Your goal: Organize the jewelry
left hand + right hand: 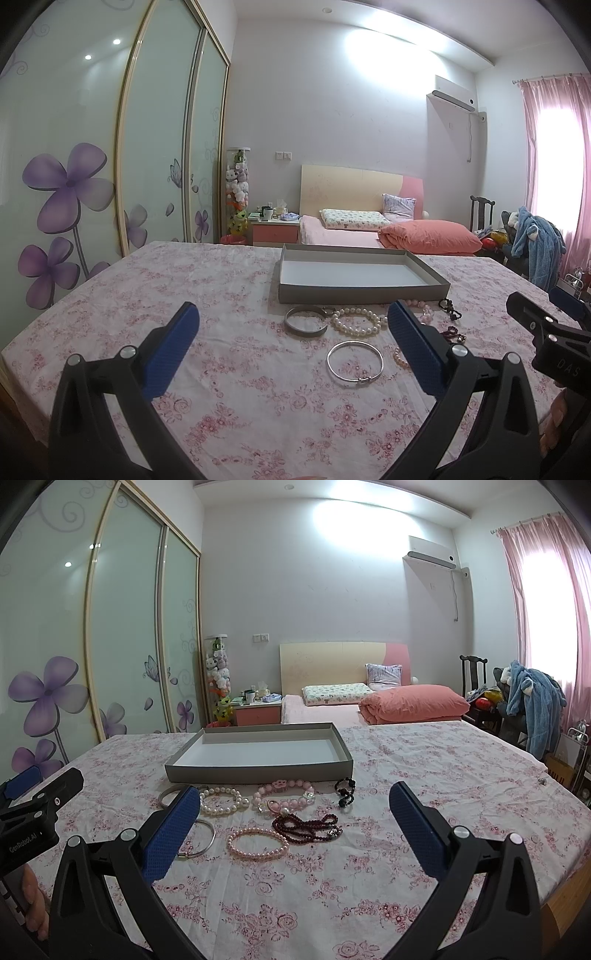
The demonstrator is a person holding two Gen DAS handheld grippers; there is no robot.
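Note:
A shallow grey box (364, 291) (258, 771) with a white floor lies open and empty on the floral cloth. Several bracelets lie in front of it: a wide silver bangle (306, 320) (168, 794), a white pearl bracelet (356, 322) (223, 802), a thin silver bangle (354, 363) (207, 836), a pink pearl bracelet (257, 844), a pink bead bracelet (284, 794), dark red beads (306, 827) and black beads (344, 792). My left gripper (291, 325) is open and empty above the cloth, near the bangles. My right gripper (293, 805) is open and empty over the bracelets.
The table (461, 775) carries a pink floral cloth. Its right edge drops off near a chair with a blue garment (532, 698). A bed (369, 701) stands behind, a glass wardrobe (110, 627) to the left. The other gripper shows at each view's side (546, 332) (33, 805).

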